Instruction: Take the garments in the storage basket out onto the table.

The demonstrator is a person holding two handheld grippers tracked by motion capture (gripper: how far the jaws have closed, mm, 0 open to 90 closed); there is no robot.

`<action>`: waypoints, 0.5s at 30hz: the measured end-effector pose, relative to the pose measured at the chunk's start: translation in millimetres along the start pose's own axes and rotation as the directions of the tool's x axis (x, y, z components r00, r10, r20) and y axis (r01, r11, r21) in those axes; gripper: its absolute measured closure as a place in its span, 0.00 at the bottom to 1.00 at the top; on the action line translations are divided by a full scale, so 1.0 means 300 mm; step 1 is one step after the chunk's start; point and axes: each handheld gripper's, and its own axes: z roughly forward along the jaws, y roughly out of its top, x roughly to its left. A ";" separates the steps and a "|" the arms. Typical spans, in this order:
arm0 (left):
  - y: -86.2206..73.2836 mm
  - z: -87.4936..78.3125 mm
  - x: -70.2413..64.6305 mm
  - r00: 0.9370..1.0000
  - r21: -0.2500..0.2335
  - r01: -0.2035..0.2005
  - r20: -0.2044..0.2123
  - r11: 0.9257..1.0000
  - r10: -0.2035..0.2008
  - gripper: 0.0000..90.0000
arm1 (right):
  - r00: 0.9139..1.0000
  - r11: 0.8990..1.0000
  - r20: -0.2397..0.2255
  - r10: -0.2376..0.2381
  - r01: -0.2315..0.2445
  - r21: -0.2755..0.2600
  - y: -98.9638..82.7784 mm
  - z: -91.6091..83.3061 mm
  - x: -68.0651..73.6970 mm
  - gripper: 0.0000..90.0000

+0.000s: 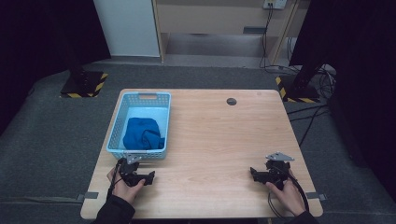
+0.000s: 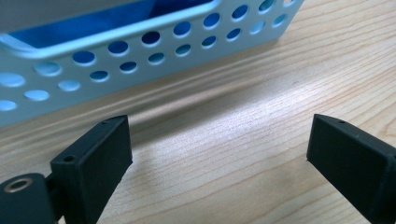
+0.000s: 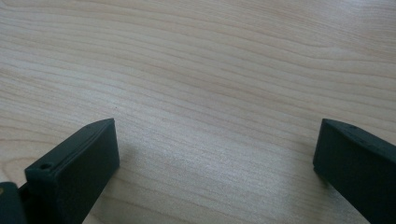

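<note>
Blue cloth (image 1: 142, 133) sits in the basket (image 1: 116, 130) beyond both grippers' wide-apart, empty jaws.

We see a pale wooden surface (image 1: 210, 140) with rounded corners and fine grain running across it. A light blue perforated basket (image 1: 119, 121) stands on its left half, reaching from near the far edge toward the near one, with a blue cloth (image 1: 142, 133) bundled inside. A small dark round disc (image 1: 231, 101) sits near the far edge, right of the basket. Both grippers, the left gripper (image 1: 149, 177) and the right gripper (image 1: 253, 173), rest low near the front edge, well apart, jaws spread.
</note>
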 end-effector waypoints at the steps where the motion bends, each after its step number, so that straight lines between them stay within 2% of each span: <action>1: 0.001 -0.003 0.002 1.000 -0.003 0.002 -0.001 1.000 -0.002 0.06 | 1.000 1.000 0.000 0.000 0.000 0.000 0.000 0.000 0.000 0.00; 15: 0.012 -0.036 0.009 1.000 -0.082 0.014 -0.001 0.997 -0.015 0.07 | 1.000 1.000 0.000 0.000 0.000 0.000 0.000 0.000 0.000 0.00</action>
